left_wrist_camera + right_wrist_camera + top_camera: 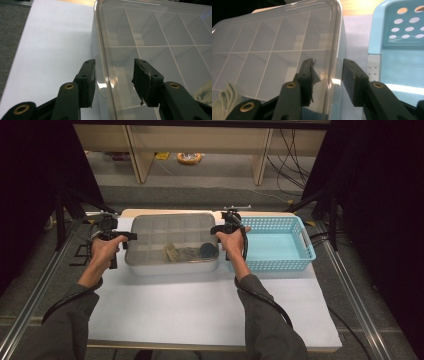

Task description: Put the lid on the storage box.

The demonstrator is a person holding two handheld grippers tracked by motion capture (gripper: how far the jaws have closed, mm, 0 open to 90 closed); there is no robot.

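At the table's twelve o'clock edge, the clear compartment box is sitting lid-on beside the blue basket. I am straddling its end tabs with left gripper and right gripper, jaws half-wide, pads not yet pressing. Unlatching and opening are still outstanding.

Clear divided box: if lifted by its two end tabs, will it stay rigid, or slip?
The clear box looks like hard plastic, so probably stiff. Its glossy tabs may slip between the pads. It is mostly empty, likely light; the few items inside could slide.
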